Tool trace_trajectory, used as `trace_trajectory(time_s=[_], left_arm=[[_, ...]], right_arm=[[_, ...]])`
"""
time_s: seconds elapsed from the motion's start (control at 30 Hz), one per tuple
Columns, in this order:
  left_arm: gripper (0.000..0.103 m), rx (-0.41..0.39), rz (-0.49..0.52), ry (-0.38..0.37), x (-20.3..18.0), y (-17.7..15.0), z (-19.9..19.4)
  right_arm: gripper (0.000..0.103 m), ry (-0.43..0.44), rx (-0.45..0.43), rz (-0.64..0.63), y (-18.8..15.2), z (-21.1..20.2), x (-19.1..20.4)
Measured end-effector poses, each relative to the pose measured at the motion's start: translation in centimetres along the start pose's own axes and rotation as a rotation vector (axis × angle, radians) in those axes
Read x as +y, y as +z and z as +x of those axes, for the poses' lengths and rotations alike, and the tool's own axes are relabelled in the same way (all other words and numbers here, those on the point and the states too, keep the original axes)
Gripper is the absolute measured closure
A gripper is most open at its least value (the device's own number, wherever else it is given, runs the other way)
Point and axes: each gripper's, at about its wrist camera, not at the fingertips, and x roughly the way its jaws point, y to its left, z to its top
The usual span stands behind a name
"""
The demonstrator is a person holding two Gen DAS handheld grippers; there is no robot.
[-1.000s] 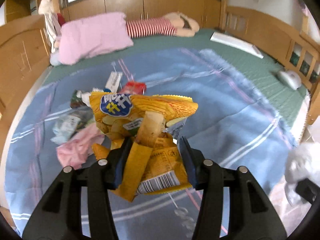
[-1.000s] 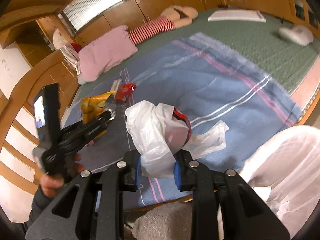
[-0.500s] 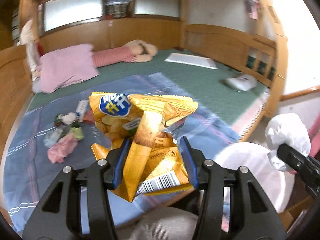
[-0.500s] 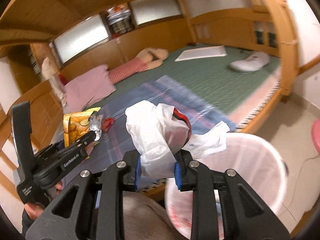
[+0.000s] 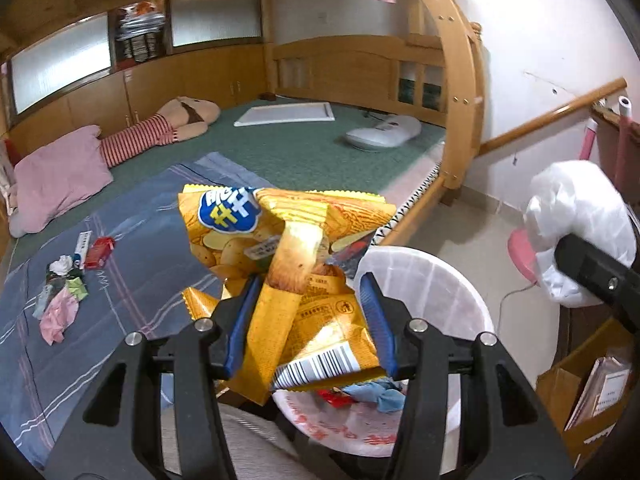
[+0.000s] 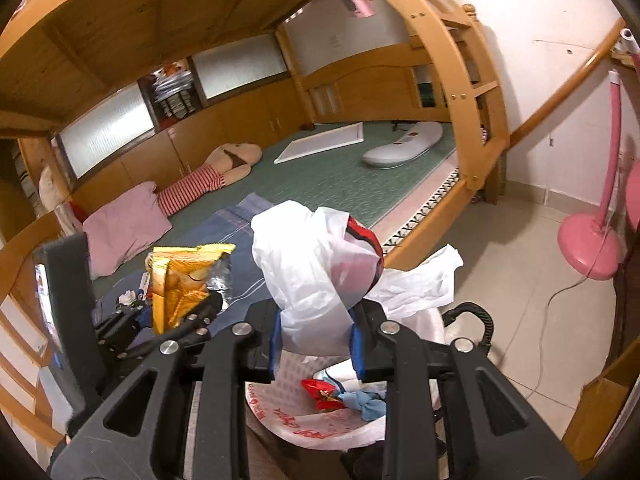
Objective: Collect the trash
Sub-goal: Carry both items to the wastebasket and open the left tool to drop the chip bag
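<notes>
Left wrist view: the chip bag (image 5: 296, 280) is clamped in the left gripper (image 5: 308, 324), directly above the lined waste bin (image 5: 452, 288). The right gripper (image 6: 316, 340) grips a crumpled white plastic bag (image 6: 316, 272), likewise over the bin's opening.

Wooden bunk bed frame (image 6: 476, 92) with arched ladder stands against a white wall (image 5: 532, 40). Lower bed surface: green mat (image 5: 304, 148), blue plaid blanket (image 5: 132, 272) near left. Frosted windows (image 5: 60, 68) above wooden cabinets (image 5: 180, 88) at far side. Floor: pale tile (image 6: 532, 300). Pink fan base (image 6: 588, 248) at right.
</notes>
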Motion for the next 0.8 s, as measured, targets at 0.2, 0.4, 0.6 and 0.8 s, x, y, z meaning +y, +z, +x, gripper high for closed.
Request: trace_trajectory(time_s=[0.2,0.4,0.6,0.8], left_arm=[[0.051,0.018,0.032,-0.003,-2.8,-0.5,1.3],[0.05,0.08,0.06,-0.016,-4.5,-0.8,3.8],[0.017,0.109,0.066,-0.021,-5.1,-1.3,5.1],[0.016,0.101,0.041,-0.007,-4.0,-1.0,4.9]], right_arm=[[0.075,-0.007,-0.014,0.01,-0.1,-0.7,-1.3],[0.075,-0.011,-0.018,0.027,-0.3,-1.1,-2.2],[0.075,-0.022,-0.02,0.036,-0.3,-1.2,-2.5],[0.075,-0.026,-0.008,0.034,-0.3,-0.7,-2.2]])
